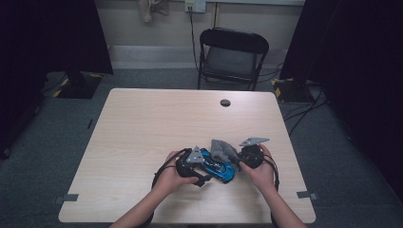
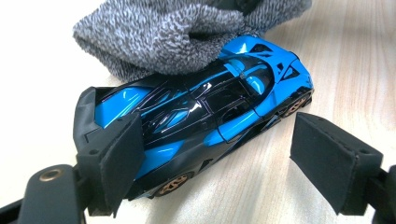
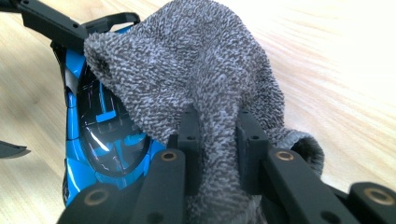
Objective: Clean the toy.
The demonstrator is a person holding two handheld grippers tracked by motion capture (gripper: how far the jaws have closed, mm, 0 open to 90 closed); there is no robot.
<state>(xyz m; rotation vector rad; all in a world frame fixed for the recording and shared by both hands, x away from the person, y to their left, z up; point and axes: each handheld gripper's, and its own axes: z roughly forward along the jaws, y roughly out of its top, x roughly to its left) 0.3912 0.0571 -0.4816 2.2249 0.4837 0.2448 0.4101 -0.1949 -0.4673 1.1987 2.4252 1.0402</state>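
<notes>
Grey, nubbly cloth (image 3: 201, 88) is bunched between the jaws of the right gripper (image 3: 218, 140), which are closed tight on a fold of it; the rest of the cloth drapes forward over one end of a blue and black toy car (image 2: 205, 107). From the high view, the person's right hand (image 1: 260, 172) comes in from the bottom edge with the forearm angled inward, holding its gripper low and pointed toward the middle of the wooden table (image 1: 142, 123). The left hand (image 1: 172, 176) mirrors it, forearm slanting in from the lower left, its gripper lying almost level near the tabletop. In the left gripper view, the left gripper (image 2: 215, 163) has its jaws spread wide: one pad rests against the car's side near a bronze wheel, the other stands apart over bare wood, so nothing is clamped. The car sits flat on the table near its front edge, between the two hands, with the cloth touching its roof and far end.
</notes>
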